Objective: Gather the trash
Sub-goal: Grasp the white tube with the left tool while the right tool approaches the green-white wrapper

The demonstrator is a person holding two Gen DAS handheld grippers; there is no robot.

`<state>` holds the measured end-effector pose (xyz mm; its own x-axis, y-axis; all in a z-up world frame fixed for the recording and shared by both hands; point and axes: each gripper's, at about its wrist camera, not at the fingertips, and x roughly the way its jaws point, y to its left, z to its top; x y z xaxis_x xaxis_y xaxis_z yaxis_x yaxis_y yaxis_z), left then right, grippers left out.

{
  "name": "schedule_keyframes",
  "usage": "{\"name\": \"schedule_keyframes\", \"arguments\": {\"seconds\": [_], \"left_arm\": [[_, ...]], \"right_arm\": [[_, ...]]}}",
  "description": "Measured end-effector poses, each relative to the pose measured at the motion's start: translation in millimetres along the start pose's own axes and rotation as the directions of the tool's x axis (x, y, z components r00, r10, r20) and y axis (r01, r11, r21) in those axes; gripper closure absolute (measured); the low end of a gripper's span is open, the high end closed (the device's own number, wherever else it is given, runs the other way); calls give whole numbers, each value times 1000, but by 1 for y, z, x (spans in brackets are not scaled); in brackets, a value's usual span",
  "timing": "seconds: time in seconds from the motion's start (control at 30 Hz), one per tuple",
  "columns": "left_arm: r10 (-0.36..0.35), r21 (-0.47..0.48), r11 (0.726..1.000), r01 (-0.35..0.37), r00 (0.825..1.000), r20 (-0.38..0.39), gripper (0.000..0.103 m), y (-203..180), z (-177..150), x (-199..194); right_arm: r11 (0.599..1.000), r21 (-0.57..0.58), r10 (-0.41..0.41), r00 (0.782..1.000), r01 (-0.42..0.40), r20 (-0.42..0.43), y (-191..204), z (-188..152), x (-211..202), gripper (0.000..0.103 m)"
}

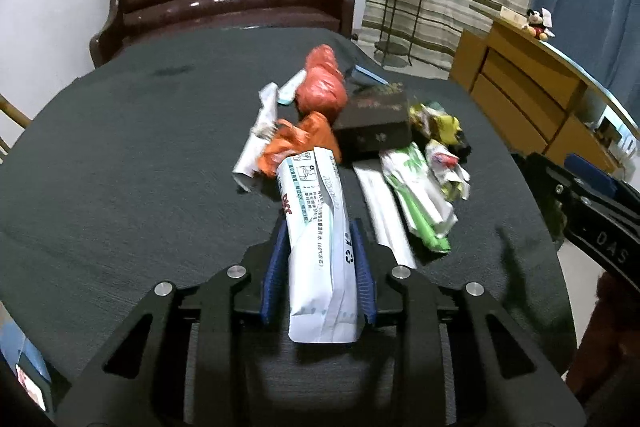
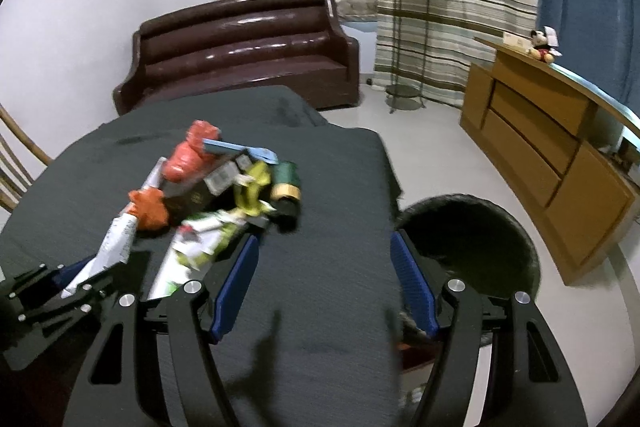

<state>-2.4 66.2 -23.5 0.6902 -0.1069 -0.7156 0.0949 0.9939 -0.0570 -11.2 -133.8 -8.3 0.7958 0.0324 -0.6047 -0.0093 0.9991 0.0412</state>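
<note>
Left wrist view first: the left gripper (image 1: 320, 259) is angled down over the table (image 1: 120, 167), which has a dark grey cloth on it. Its two blue pads are clamped on a white printed packet (image 1: 320, 247) that runs lengthwise between them, the near end sticking out back toward the camera and the far end reaching into the trash pile (image 1: 360, 131). So that one's gripping. The pile sits mid-table just ahead: a red-orange plastic bag (image 1: 322, 87), a crumpled orange wrapper (image 1: 300, 143), a dark box (image 1: 376, 123), a green-and-white wrapper (image 1: 416, 195) and some yellowish crumpled bits to the right. The right gripper (image 1: 580, 203) pokes in at the right edge, off past the pile, only partly in view there.

Right wrist view: the right gripper (image 2: 324, 267) is tilted down near the table's right edge, its blue pads standing well apart with only bare cloth between them, so open and holding nothing. The pile is ahead and to its left, and there's also a green bottle with a gold band (image 2: 286, 187) lying on its far side. The left gripper shows at lower left with the white packet in it. A round dark bin (image 2: 472, 235) stands on the floor just beside the table, right of the right pad. Brown sofa (image 2: 240, 47) behind.
</note>
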Motion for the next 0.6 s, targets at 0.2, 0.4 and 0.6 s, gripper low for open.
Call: {"name": "schedule_keyframes", "arguments": {"seconds": [0.2, 0.4, 0.6], "left_arm": [[47, -29, 998, -47, 999, 0, 72, 27, 8, 2], [64, -76, 995, -64, 998, -4, 72, 51, 10, 4], [48, -95, 994, -49, 999, -8, 72, 59, 10, 6]], "right_arm": [[998, -17, 63, 998, -63, -6, 29, 13, 9, 36], [995, -56, 77, 996, -79, -42, 55, 15, 27, 36], [997, -67, 17, 997, -22, -77, 47, 7, 31, 36]]}}
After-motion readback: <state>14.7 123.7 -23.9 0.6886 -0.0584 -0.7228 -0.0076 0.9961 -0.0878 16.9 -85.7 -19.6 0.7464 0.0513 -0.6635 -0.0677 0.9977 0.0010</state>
